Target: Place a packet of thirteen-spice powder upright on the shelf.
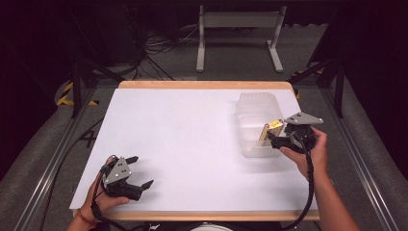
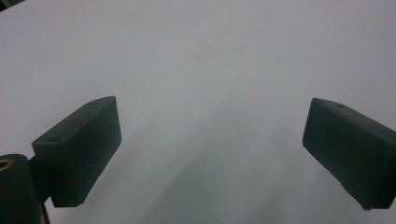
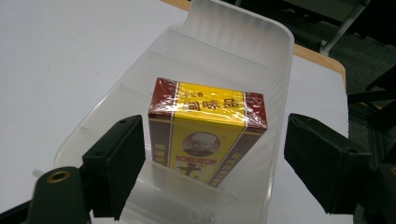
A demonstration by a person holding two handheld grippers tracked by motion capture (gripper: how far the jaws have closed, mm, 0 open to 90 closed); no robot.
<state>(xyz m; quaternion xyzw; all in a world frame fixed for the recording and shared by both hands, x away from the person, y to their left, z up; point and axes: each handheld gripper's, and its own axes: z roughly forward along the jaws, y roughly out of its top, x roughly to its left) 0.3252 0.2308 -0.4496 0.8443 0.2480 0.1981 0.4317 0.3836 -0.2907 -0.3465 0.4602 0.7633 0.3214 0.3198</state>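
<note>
Box [image 3: 208, 130], yellow and maroon, bears Chinese characters and a portrait.

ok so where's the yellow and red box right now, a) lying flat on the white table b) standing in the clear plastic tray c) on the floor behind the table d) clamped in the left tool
b: the yellow and red box stands in a compartment of the clear plastic tray, and the right tool sits open around it with gaps on both sides.

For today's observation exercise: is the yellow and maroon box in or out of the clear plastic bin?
In: the box stands inside the bin.
</note>
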